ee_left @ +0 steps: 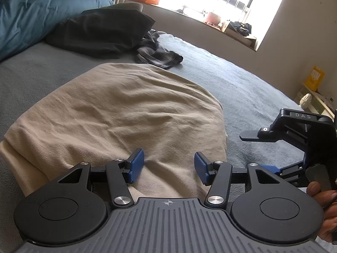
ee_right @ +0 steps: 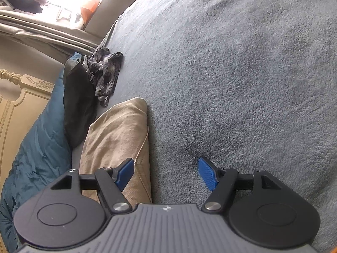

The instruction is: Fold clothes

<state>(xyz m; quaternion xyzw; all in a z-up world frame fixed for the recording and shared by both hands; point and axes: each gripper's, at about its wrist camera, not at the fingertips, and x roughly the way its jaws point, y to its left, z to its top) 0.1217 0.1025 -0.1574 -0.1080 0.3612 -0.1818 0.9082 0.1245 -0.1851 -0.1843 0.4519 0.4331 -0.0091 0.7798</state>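
A beige garment point(ee_left: 118, 113) lies folded on the grey bedspread point(ee_left: 242, 88). My left gripper point(ee_left: 169, 167) hovers just over its near edge, jaws open, with no cloth pinched between the blue pads point(ee_left: 137, 165). In the right wrist view the same beige garment point(ee_right: 118, 139) lies at the lower left. My right gripper point(ee_right: 166, 174) is open over the garment's right edge, its left pad above the cloth and its right pad above the bedspread point(ee_right: 242, 84). The right gripper point(ee_left: 271, 149) also shows at the right of the left wrist view, held by a hand point(ee_left: 322, 200).
A crumpled plaid garment point(ee_left: 158, 50) and a black pillow point(ee_left: 101, 31) lie further up the bed, beside a blue duvet point(ee_left: 27, 14). A window sill point(ee_left: 221, 25) with clutter runs behind. A carved headboard point(ee_right: 19, 97) stands at the left of the right wrist view.
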